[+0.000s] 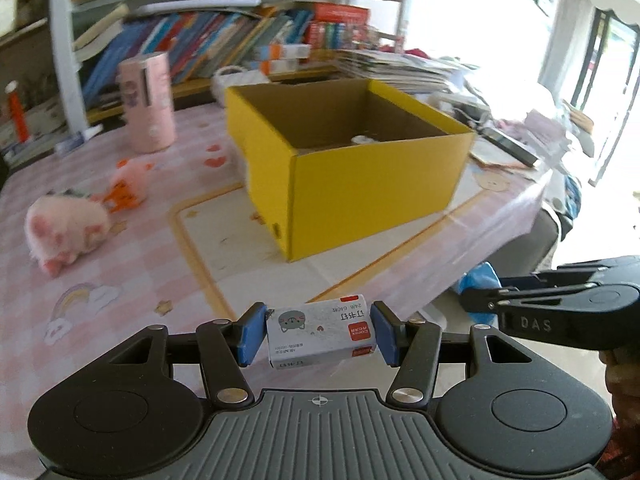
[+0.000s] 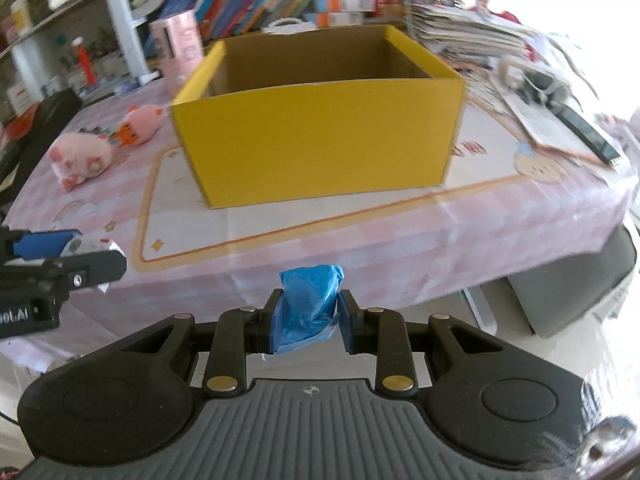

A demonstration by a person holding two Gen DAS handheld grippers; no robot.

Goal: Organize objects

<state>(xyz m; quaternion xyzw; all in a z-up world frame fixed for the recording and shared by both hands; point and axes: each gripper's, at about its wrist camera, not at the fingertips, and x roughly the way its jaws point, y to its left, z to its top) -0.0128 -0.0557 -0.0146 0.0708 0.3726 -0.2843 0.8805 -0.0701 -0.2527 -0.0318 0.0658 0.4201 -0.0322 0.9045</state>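
Left tool [image 1: 318,334] is clamped on 1 white staple box [image 1: 320,336]. Right tool [image 2: 308,314] is clamped on 1 blue wad [image 2: 310,306]. Yellow carton [image 2: 320,128] stands open on the counter [image 2: 360,236].

Left wrist view sits right behind its own fingers, tilted down, facing the yellow box [image 1: 352,160] corner-on from the table's [image 1: 120,280] near edge, bookshelf [image 1: 224,36] across the top. Right wrist view looks from just off that edge, box [image 2: 320,136] broadside at center. Both share box, table, shelf; each catches the other gripper at its frame edge.
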